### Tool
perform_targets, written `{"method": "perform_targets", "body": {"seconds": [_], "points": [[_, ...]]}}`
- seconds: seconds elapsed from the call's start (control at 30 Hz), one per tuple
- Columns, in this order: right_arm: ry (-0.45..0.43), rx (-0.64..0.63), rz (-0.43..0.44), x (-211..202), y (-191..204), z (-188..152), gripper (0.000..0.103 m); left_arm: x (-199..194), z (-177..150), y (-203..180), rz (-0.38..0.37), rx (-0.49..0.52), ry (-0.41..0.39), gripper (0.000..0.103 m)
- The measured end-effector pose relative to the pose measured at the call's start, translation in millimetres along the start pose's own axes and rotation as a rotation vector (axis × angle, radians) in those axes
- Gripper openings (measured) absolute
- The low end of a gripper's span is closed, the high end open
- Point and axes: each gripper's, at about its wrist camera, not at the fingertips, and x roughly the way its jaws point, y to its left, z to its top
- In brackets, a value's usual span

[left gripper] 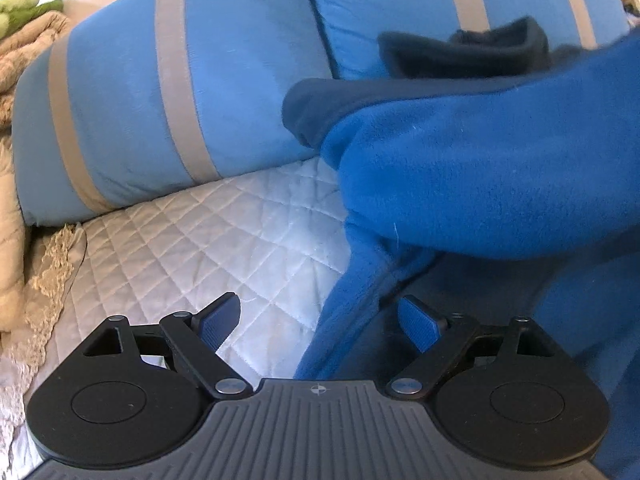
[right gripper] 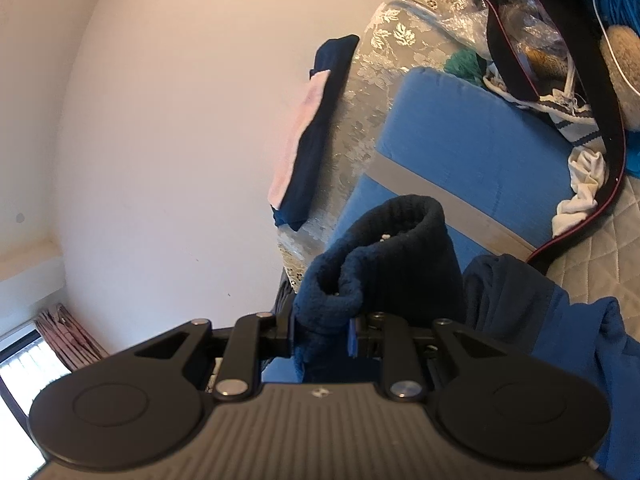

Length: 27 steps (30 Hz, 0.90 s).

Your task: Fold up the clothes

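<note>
A bright blue fleece top [left gripper: 480, 168] with dark navy trim lies bunched on the quilted bed cover [left gripper: 208, 248], its sleeve draped across the right of the left wrist view. My left gripper [left gripper: 320, 322] hovers open over the fleece's edge, one pad over the quilt, the other over the dark inner cloth. In the right wrist view my right gripper [right gripper: 322, 330] is shut on the navy ribbed cuff [right gripper: 384, 248], which stands up in a bunched loop above the fingers. The blue fleece [right gripper: 592, 344] hangs off to the right.
Two blue pillows with grey stripes [left gripper: 168, 100] lie along the back of the bed. A beige blanket [left gripper: 24, 68] is heaped at the left. Near the right gripper are a lace-covered piece of furniture [right gripper: 368, 92] with folded dark cloth [right gripper: 316, 136], and clutter with a dark strap [right gripper: 520, 64].
</note>
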Motion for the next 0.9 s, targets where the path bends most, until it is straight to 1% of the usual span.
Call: {"method": "perform_targets", "body": {"seconds": [0.2,0.23,0.3,0.33,0.37,0.43,0.47,0.5,0.57,0.63,0.7,0.73,0.8,0.87,0.9], "points": [[-0.023,0.002,-0.001,-2,2,5,0.024,18,3,-6,0.036,0.053,0.007,0.088],[-0.028,0.008,-0.002,-2,1,7,0.024,19,2,-7,0.059,0.064,-0.001,0.087],[-0.038,0.018,-0.003,-3,1,10,0.024,18,0,-10,0.144,0.091,-0.037,0.084],[-0.041,0.019,-0.003,-3,0,11,0.024,16,-1,-9,0.178,0.092,-0.061,0.078],[-0.043,0.02,-0.005,-3,0,11,0.024,14,-2,-6,0.196,0.079,-0.082,0.075],[-0.04,0.025,-0.014,-1,-2,11,0.024,12,-2,9,0.203,-0.006,-0.101,0.074],[-0.035,0.034,-0.019,1,-4,10,0.024,10,-2,19,0.193,-0.066,-0.101,0.074],[-0.028,0.048,-0.024,2,-6,9,0.024,11,0,32,0.165,-0.146,-0.09,0.074],[-0.011,0.072,-0.03,5,-9,6,0.024,17,-3,58,0.08,-0.312,-0.035,0.074],[0.01,0.067,-0.037,8,-8,0,0.024,25,-7,80,-0.004,-0.462,0.028,0.074],[0.033,0.061,-0.044,10,-8,-6,0.024,34,-16,96,-0.067,-0.557,0.088,0.074],[0.046,0.057,-0.048,11,-8,-10,0.024,36,-20,102,-0.09,-0.588,0.108,0.075],[0.072,0.055,-0.054,12,-7,-17,0.024,38,-26,111,-0.119,-0.613,0.125,0.075],[0.091,0.061,-0.058,10,-6,-23,0.024,31,-27,114,-0.131,-0.604,0.133,0.075],[0.096,0.063,-0.06,9,-6,-25,0.024,26,-26,113,-0.135,-0.581,0.117,0.074]]}}
